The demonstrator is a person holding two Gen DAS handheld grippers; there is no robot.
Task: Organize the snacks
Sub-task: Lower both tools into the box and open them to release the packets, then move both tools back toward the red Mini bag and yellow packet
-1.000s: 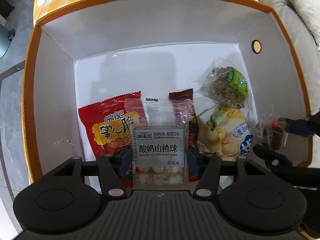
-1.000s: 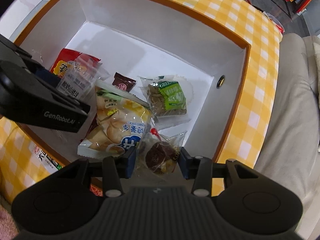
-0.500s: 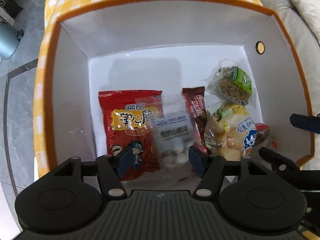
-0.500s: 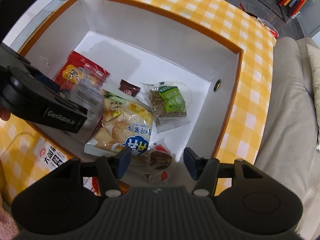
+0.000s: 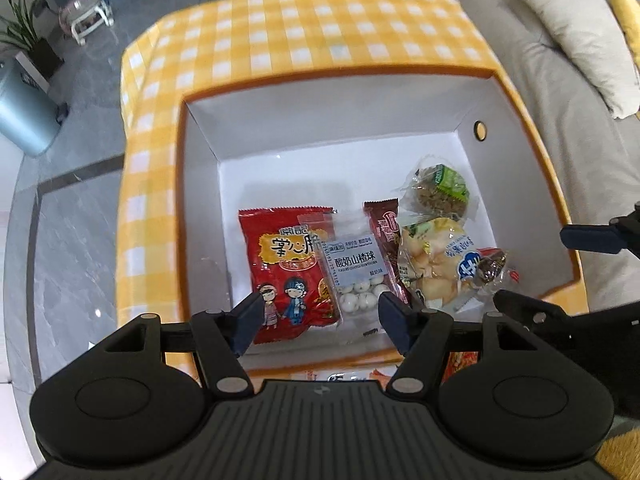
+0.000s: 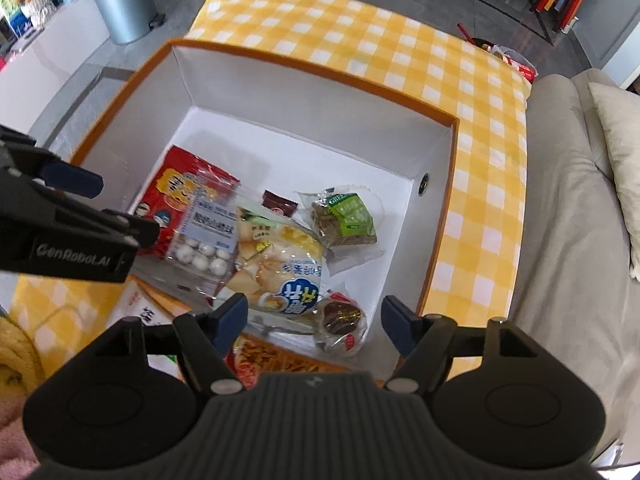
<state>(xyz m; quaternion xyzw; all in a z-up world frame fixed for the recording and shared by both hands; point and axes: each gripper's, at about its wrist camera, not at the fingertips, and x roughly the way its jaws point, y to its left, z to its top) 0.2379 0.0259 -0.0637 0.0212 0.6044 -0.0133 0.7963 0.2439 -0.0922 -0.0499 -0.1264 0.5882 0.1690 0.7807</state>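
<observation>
We see both grippers hanging above the near edge of the box point(image 5: 516, 128), a white-lined carton with an orange rim that sits on a yellow checked tablecloth point(image 5: 312, 36). The left gripper point(image 5: 320, 320) has its jaws spread apart with nothing between them; the right gripper point(image 6: 316, 320) is likewise parted and empty.

All the snacks we can name lie on the floor of the box, toward its near wall. Against the box's left side lies the red snack bag point(image 5: 286, 268), flat, its printed face up. Overlapping that bag's right edge is the clear hawthorn-ball packet point(image 5: 358, 276), with white balls showing through at its near end. Just right of it, partly tucked under its neighbours, is the brown bar wrapper point(image 5: 382, 220). Further right in the box, the yellow-and-blue cracker bag point(image 5: 436, 264) lies across the brown wrapper's side. Beyond the cracker bag, closer to the box's right wall and its round finger hole, rests the green-labelled cake packet point(image 5: 440, 194). At the near right corner of the box, touching the cracker bag's blue end, lies the small chocolate treat packet point(image 6: 340, 318).

Outside the box, below its near wall, more snack packs point(image 6: 276, 362) lie on the tablecloth, partly hidden by the grippers.
</observation>
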